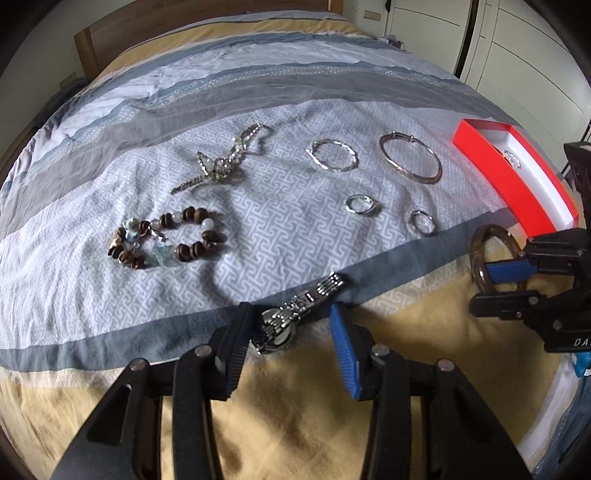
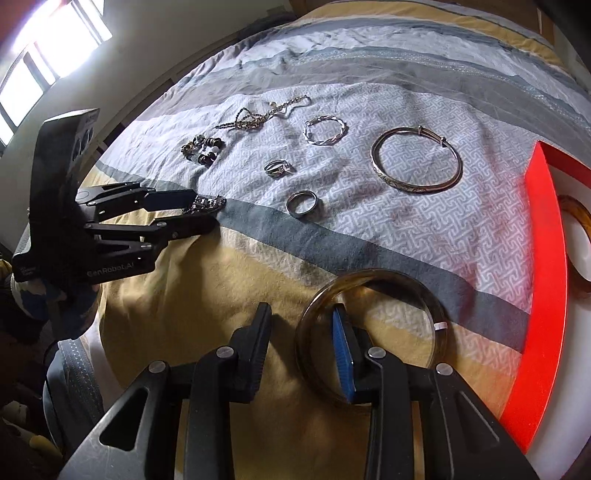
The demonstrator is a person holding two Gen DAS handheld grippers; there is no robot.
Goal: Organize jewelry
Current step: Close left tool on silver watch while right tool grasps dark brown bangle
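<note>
My left gripper [image 1: 290, 328] is open over a silver metal watch [image 1: 295, 312] lying on the bed; the watch sits between its fingers. My right gripper [image 2: 301, 332] is open, its right finger [image 2: 341, 354] inside a brown translucent bangle [image 2: 369, 280], which hangs around that finger. It also shows in the left wrist view [image 1: 476, 254]. A red jewelry box [image 1: 517, 181] with a white lining lies at the right. On the bedspread lie a beaded bracelet [image 1: 166, 240], a pearl chain [image 1: 221, 162], a twisted silver bangle [image 1: 332, 155], a plain bangle [image 1: 410, 157] and two rings [image 1: 360, 204] [image 1: 422, 222].
The bed [image 1: 258, 92] has a grey, blue and yellow striped cover. A wooden headboard [image 1: 110, 33] stands at the far end, white wardrobe doors [image 1: 517, 55] at the right. Another brown bangle [image 2: 576, 218] lies in the box. A window [image 2: 48, 55] is at the left.
</note>
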